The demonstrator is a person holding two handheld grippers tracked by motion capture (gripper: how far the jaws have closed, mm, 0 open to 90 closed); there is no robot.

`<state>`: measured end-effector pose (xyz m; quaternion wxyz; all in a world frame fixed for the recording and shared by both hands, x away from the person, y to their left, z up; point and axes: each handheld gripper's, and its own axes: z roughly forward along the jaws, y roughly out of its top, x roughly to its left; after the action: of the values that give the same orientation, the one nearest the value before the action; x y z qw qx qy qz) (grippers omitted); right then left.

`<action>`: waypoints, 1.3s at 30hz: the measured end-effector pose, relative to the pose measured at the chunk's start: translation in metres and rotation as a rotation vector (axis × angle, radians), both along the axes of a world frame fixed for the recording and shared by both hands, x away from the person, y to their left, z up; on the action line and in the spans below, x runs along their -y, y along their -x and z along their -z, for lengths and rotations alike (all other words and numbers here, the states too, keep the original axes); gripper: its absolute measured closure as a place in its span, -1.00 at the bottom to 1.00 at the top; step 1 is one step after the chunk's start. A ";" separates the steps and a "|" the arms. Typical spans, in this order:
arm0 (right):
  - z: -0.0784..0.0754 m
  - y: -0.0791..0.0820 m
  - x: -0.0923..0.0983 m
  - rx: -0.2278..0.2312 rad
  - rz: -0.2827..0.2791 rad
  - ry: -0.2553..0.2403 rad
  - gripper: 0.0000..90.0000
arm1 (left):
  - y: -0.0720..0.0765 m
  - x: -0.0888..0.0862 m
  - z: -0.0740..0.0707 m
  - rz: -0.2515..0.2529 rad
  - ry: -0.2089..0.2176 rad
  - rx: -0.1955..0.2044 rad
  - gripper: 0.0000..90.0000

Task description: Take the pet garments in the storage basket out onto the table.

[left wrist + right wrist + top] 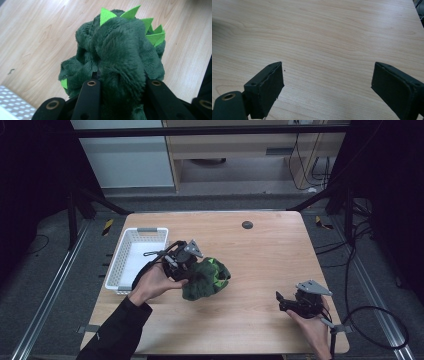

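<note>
Two grippers, two roles: the left gripper [192,266] is clenched on the green plush [207,279], which lies mid-table just beside the white basket [131,254], likely its destination. The right gripper [327,87] waits with jaws spread over bare table [260,250], well apart.

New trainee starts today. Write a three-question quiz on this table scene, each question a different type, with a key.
1. True or false: the right claw is clamped on a toy.
2. Multiple choice: the left claw grips the green plush toy. Its spikes are A) red, B) light green, C) white.
3. Fill in: the white basket sits near the wooden table's ____ edge, seen from the person's side.

Key: 1 false, its jaws stand wide apart over bare wood. 2 B. 3 left.
</note>
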<state>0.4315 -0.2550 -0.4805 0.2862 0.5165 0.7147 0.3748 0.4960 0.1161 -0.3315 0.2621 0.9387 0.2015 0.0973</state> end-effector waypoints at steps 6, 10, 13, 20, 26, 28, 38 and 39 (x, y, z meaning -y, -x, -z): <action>0.000 0.000 0.001 0.002 0.003 0.003 -0.77 | -0.002 0.006 0.010 0.012 -0.017 -0.012 0.64; 0.000 0.000 0.000 0.001 0.003 0.003 -0.77 | -0.002 0.012 0.019 0.027 -0.032 -0.022 0.64; 0.000 0.000 0.000 0.004 0.004 0.005 -0.77 | -0.002 0.017 0.027 0.035 -0.050 -0.021 0.64; 0.000 0.000 0.001 0.005 0.010 0.008 -0.77 | -0.004 0.027 0.040 0.050 -0.053 -0.037 0.64; 0.000 0.000 0.001 0.006 0.009 0.009 -0.77 | -0.006 0.036 0.051 0.064 -0.047 -0.047 0.63; 0.000 0.000 0.001 0.007 0.008 0.009 -0.77 | -0.006 0.038 0.055 0.068 -0.046 -0.052 0.63; 0.001 0.000 0.000 0.000 0.004 0.008 -0.77 | -0.007 0.044 0.074 0.098 -0.068 -0.080 0.55; 0.001 0.000 0.000 0.000 0.005 0.007 -0.77 | -0.007 0.044 0.075 0.099 -0.067 -0.088 0.54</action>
<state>0.4315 -0.2545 -0.4812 0.2890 0.5171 0.7148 0.3717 0.5027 0.0719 -0.4062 0.2262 0.9591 0.1629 0.0497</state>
